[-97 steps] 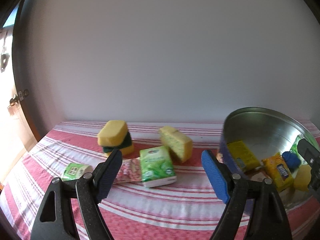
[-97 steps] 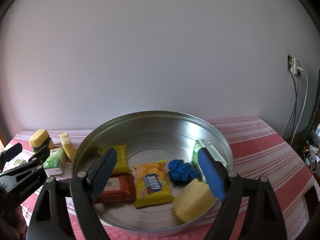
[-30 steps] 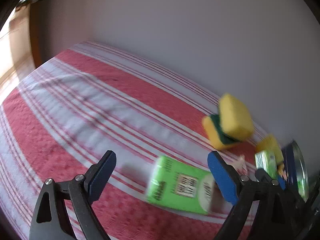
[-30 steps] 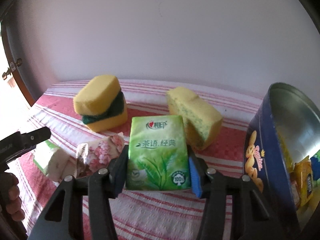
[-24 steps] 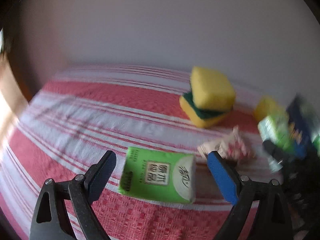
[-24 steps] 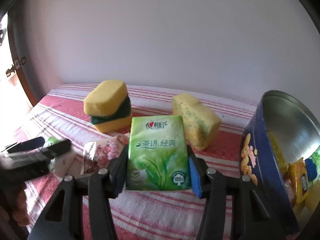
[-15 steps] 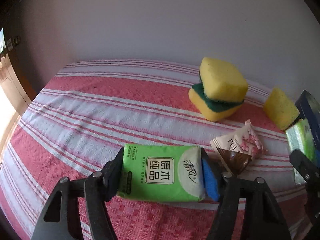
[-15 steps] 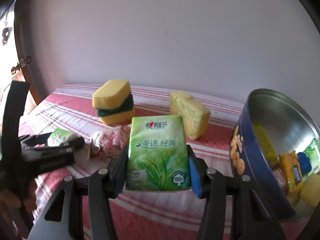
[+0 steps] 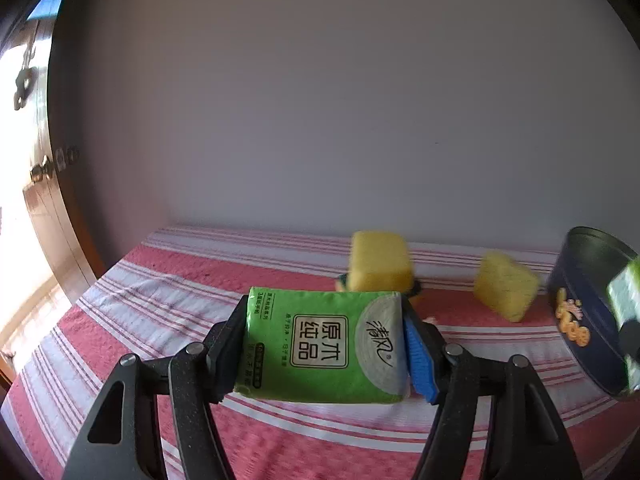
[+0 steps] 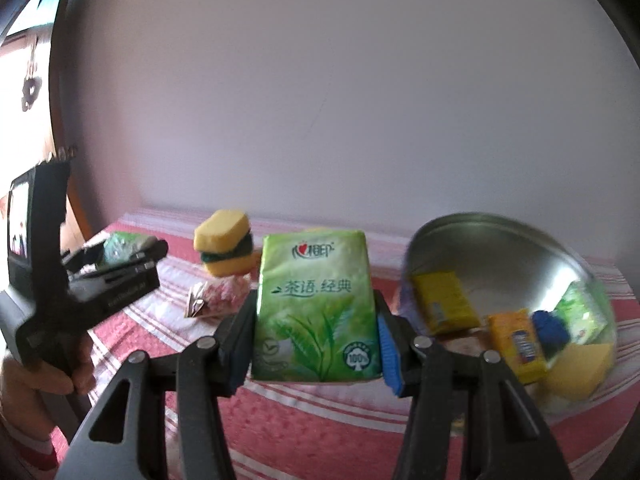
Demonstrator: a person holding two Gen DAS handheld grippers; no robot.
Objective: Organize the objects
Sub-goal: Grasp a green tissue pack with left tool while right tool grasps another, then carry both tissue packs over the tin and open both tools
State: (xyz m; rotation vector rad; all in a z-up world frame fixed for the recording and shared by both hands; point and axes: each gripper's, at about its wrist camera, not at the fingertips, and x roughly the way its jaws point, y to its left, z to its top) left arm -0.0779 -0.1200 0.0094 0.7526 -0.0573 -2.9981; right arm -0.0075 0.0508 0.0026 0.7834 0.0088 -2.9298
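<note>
The left tool point(image 9: 324, 350) clamps a bright green tissue pack point(image 9: 322, 344). The right tool point(image 10: 316, 340) grips a pale green tea-leaf tissue pack point(image 10: 316, 308); a round metal tin point(image 10: 516, 248) sits at three o'clock.

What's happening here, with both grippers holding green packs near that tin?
A person is tidying items off a red striped cloth into a round tin. The left gripper is clamped on a bright green tissue pack; the right gripper grips a tea-leaf tissue pack, both lifted off the cloth. The tin already holds snack packets and a sponge. Stacked sponges, another yellow sponge and a floral packet remain on the cloth.
</note>
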